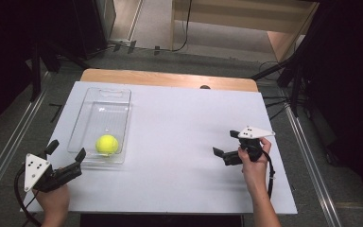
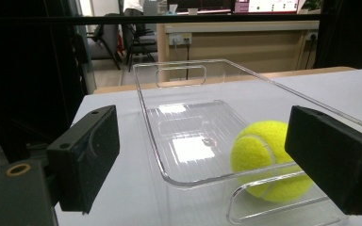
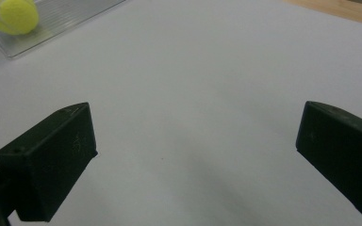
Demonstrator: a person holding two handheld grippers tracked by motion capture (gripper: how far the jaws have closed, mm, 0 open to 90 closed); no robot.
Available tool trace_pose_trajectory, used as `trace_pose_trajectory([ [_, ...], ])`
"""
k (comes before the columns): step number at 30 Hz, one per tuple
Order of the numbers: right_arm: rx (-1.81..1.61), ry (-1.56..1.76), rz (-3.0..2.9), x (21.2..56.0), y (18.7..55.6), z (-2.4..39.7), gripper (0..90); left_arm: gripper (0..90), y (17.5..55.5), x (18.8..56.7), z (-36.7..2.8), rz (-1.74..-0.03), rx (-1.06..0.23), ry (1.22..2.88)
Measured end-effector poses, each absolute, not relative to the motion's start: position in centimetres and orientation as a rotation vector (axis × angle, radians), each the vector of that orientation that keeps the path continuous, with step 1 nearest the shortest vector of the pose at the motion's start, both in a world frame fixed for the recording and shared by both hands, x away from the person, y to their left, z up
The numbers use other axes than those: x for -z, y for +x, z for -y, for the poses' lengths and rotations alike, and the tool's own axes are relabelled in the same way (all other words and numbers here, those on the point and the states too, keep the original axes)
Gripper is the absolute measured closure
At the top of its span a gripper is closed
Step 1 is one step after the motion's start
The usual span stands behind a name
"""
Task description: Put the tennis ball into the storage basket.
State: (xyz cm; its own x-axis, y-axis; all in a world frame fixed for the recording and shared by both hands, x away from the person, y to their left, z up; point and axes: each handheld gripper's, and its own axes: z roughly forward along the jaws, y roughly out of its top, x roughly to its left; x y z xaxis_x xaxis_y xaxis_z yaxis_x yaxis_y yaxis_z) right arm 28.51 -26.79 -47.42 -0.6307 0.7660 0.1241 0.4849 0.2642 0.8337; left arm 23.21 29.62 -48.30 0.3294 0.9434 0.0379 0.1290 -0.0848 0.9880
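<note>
A yellow-green tennis ball (image 1: 107,144) lies inside a clear plastic tray (image 1: 103,101), close to the tray's near end. In the left gripper view the ball (image 2: 264,157) sits behind the tray's near rim (image 2: 202,181), just left of the right jaw. My left gripper (image 1: 66,152) is open at the tray's near left corner, with nothing between its jaws. My right gripper (image 1: 226,143) is open above the bare white board on the right, its jaws wide apart. The ball (image 3: 10,15) and tray (image 3: 66,19) appear far off at the top left of the right gripper view.
A white board (image 1: 179,137) covers the wooden table (image 1: 170,78), whose far edge shows behind it. Dark stands and cables (image 1: 288,71) flank the table on both sides. A desk (image 2: 235,42) and chairs stand beyond the tray.
</note>
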Motion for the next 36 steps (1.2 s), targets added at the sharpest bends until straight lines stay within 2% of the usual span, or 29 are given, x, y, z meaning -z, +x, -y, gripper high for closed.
trace_pose_trajectory([
  [36,-1.343,1.265,-2.035,49.4,24.6,33.0,0.0,11.3,23.2,48.3,-29.6,-1.025,-0.933,1.499],
])
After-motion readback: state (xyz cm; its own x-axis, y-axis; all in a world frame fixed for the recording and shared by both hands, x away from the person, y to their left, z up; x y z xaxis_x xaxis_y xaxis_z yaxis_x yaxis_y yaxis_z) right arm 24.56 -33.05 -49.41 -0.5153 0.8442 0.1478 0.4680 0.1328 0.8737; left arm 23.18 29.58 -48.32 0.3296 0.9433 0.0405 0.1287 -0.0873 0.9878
